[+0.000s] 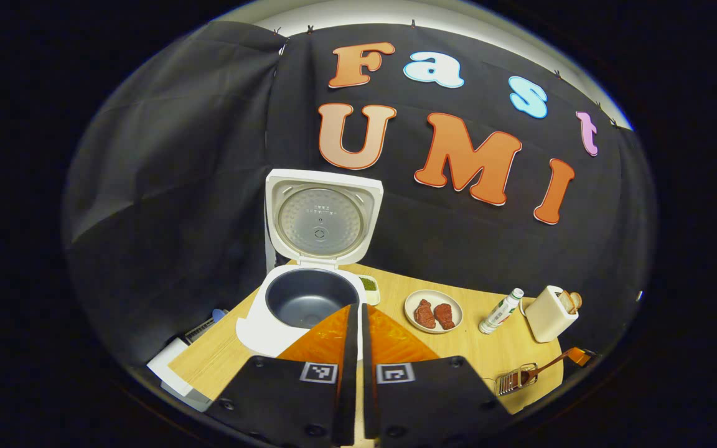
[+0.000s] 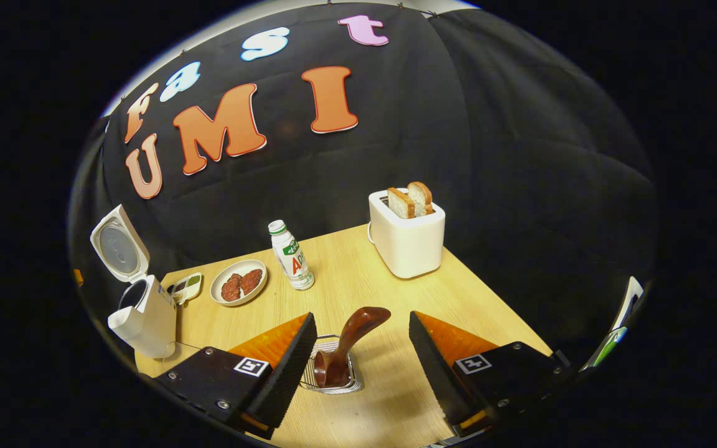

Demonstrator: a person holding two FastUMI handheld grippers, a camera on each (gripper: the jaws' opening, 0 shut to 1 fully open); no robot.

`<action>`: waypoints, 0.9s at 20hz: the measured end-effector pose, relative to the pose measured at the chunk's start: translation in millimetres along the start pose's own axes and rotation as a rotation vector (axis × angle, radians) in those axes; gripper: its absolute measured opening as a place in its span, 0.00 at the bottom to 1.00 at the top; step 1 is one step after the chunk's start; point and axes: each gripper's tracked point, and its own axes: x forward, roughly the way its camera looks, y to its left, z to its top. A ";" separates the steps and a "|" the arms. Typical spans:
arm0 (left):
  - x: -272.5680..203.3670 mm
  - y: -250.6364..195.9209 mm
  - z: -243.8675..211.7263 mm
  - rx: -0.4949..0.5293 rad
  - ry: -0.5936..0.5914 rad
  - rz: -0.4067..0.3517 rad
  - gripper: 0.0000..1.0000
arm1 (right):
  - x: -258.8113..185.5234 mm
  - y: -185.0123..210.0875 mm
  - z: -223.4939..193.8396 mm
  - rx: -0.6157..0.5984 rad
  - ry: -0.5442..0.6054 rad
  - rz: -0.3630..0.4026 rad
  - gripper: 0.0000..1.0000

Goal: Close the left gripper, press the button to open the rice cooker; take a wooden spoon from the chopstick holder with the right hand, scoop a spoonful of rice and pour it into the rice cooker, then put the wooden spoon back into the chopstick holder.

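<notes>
The white rice cooker [image 1: 284, 323] stands with its lid [image 1: 321, 218] up, and its dark inner pot [image 1: 310, 298] holds nothing I can see. My left gripper [image 1: 356, 306] is shut with nothing in it, its tips at the pot's near rim. In the right gripper view the cooker [image 2: 144, 317] stands at the far left. A wooden spoon [image 2: 347, 342] leans in the wire chopstick holder [image 2: 332, 376]. My right gripper [image 2: 361, 320] is open above the holder, one finger on each side of the spoon's handle, apart from it. The spoon and holder [image 1: 520, 376] also lie at the left gripper view's lower right.
On the wooden table [image 2: 358, 280] stand a white toaster [image 2: 407, 239] with two bread slices, a small bottle [image 2: 291, 255], a plate [image 2: 238, 283] with two red meat pieces, and a small dish [image 2: 187, 285] with green contents beside the cooker. Black cloth walls the back.
</notes>
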 end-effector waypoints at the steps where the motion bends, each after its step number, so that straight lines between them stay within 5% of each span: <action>1: -4.2 -4.0 -4.9 0.002 0.003 0.002 0.18 | 2.9 3.0 -4.4 0.023 0.023 0.017 0.92; 3: -12.3 -5.7 -7.7 0.014 -0.004 0.030 0.46 | 11.5 5.5 -9.9 0.066 0.054 0.055 0.88; 5: -23.7 -8.4 -13.4 0.018 -0.005 0.054 0.55 | 20.4 4.4 -14.8 0.089 0.067 0.075 0.82; 10: -42.4 -23.5 -22.4 0.002 -0.008 0.072 0.54 | 31.9 18.0 -22.5 0.177 0.064 0.173 0.59; 11: -45.4 -29.0 -23.9 0.006 -0.008 0.068 0.58 | 35.6 14.8 -27.6 0.176 0.066 0.170 0.53; 12: -48.5 -30.3 -24.3 0.012 -0.012 0.072 0.74 | 39.8 15.8 -31.8 0.177 0.074 0.170 0.50; 14: -53.9 -31.1 -21.3 0.029 -0.025 0.078 0.82 | 46.2 19.4 -32.9 0.198 0.079 0.172 0.41; 15: -53.5 -34.3 -21.4 0.033 -0.027 0.073 0.76 | 46.5 19.3 -34.5 0.213 0.083 0.163 0.34; 16: -55.9 -36.8 -22.2 0.040 -0.025 0.071 0.82 | 47.4 18.4 -35.2 0.230 0.088 0.154 0.21; 18: -53.6 -38.2 -22.7 0.057 -0.025 0.061 0.87 | 44.9 18.5 -36.4 0.271 0.105 0.134 0.24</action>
